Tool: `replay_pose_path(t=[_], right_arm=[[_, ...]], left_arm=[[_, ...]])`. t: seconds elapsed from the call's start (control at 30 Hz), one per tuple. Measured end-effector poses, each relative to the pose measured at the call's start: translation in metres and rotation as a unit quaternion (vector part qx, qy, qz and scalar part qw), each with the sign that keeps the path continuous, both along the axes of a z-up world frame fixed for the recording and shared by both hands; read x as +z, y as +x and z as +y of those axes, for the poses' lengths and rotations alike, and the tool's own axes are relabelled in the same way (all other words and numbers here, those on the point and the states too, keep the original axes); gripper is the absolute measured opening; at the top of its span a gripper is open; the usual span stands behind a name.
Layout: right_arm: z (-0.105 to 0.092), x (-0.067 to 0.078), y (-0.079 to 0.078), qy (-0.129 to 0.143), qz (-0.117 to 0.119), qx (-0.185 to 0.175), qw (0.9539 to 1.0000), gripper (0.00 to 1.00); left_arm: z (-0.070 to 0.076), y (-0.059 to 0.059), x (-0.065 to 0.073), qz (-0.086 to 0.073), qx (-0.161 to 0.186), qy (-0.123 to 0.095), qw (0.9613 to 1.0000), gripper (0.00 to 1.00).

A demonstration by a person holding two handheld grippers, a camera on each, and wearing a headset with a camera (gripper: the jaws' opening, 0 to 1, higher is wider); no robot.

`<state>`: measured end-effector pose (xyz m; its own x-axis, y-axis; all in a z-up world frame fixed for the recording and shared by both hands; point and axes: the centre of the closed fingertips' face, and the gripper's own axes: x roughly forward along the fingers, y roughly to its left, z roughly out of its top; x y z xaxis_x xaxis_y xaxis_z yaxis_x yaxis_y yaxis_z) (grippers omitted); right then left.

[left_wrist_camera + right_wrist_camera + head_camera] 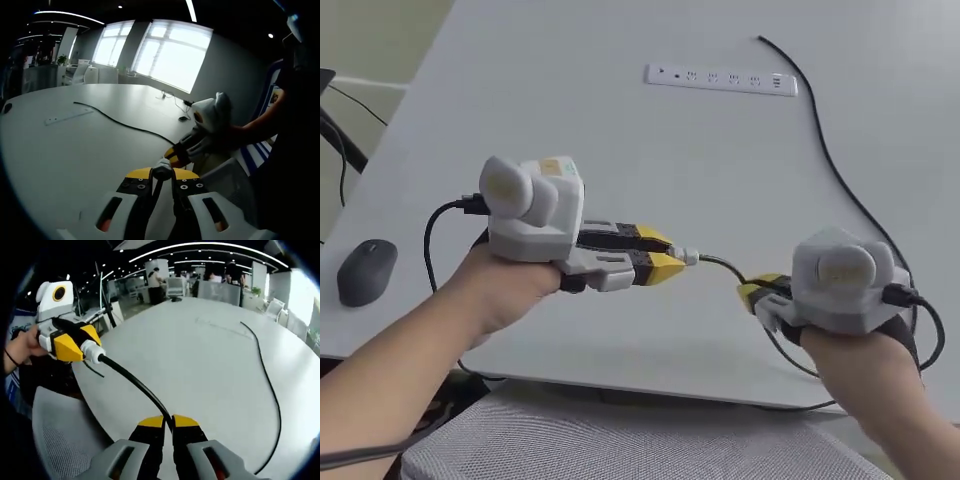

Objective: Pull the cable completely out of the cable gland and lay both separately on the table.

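Observation:
My left gripper (672, 257) is shut on the pale grey cable gland (686, 257), held above the table's near edge. In the left gripper view the gland (162, 169) sits pinched between the yellow-tipped jaws of that gripper (161, 175). A black cable (722, 266) runs from the gland to my right gripper (748, 291), which is shut on it a short way to the right. In the right gripper view the cable (134, 383) leads from my right gripper (168, 421) up to the gland (90, 351) in the left gripper (75, 347). The cable is still inside the gland.
A white power strip (720, 79) lies at the far side of the grey table (620, 150), with a long black cord (830, 160) curving down the right side. A dark mouse (366, 270) sits at the left edge. A mesh chair (620, 440) stands below the near edge.

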<state>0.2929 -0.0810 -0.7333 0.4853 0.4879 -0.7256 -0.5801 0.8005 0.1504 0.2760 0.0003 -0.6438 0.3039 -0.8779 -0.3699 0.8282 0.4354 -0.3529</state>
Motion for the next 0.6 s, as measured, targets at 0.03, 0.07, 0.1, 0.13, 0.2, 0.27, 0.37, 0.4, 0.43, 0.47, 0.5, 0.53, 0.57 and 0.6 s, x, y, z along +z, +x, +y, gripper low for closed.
replay_pose_path(t=[0.03,0.07,0.1,0.13,0.2,0.27,0.37,0.4,0.43,0.47,0.5,0.53,0.57,0.6], right_arm=[[-0.0027,-0.0038,-0.0009,0.004,0.011,-0.013,0.9998,0.00],[-0.0046,-0.0064,-0.0006,0.003,0.014,-0.017,0.9998,0.00],[-0.0074,-0.0087,-0.0001,0.005,0.017,-0.027,0.9995,0.00],[-0.0086,-0.0101,-0.0003,0.008,0.021,-0.033,0.9992,0.00],[-0.0103,-0.0116,-0.0008,0.006,0.024,-0.038,0.9990,0.00],[-0.0109,-0.0117,-0.0006,0.005,0.023,-0.042,0.9988,0.00],[-0.0103,-0.0119,-0.0008,0.008,0.026,-0.046,0.9985,0.00],[-0.0099,-0.0120,-0.0009,0.009,0.027,-0.047,0.9985,0.00],[-0.0096,-0.0120,-0.0009,0.010,0.027,-0.048,0.9984,0.00],[-0.0099,-0.0118,-0.0009,0.011,0.027,-0.049,0.9984,0.00],[-0.0100,-0.0117,-0.0011,0.011,0.026,-0.048,0.9984,0.00],[-0.0101,-0.0117,-0.0014,0.011,0.025,-0.047,0.9985,0.00],[-0.0102,-0.0113,-0.0017,0.010,0.023,-0.046,0.9986,0.00],[-0.0103,-0.0110,-0.0018,0.010,0.021,-0.045,0.9987,0.00]], left_arm=[[-0.0005,-0.0004,-0.0004,0.000,0.000,0.001,1.0000,0.15],[-0.0009,-0.0007,-0.0007,0.000,-0.001,0.001,1.0000,0.15],[-0.0010,-0.0007,-0.0008,0.000,-0.001,0.001,1.0000,0.15],[-0.0010,-0.0007,-0.0007,0.000,0.000,0.001,1.0000,0.15],[-0.0010,-0.0010,-0.0009,0.000,-0.001,0.001,1.0000,0.15],[-0.0011,-0.0016,-0.0015,-0.002,-0.002,0.003,1.0000,0.15],[-0.0015,-0.0011,-0.0014,0.000,-0.001,0.001,1.0000,0.15],[-0.0016,-0.0009,-0.0014,0.000,0.000,0.001,1.0000,0.15],[-0.0017,-0.0007,-0.0014,0.000,0.000,0.000,1.0000,0.15],[-0.0017,-0.0007,-0.0012,0.000,0.000,0.000,1.0000,0.15],[-0.0018,-0.0008,-0.0011,-0.001,0.000,0.001,1.0000,0.15],[-0.0018,-0.0009,-0.0011,-0.001,-0.001,0.001,1.0000,0.15],[-0.0017,-0.0010,-0.0009,-0.001,0.000,0.001,1.0000,0.15],[-0.0017,-0.0011,-0.0007,-0.001,0.000,0.000,1.0000,0.15]])
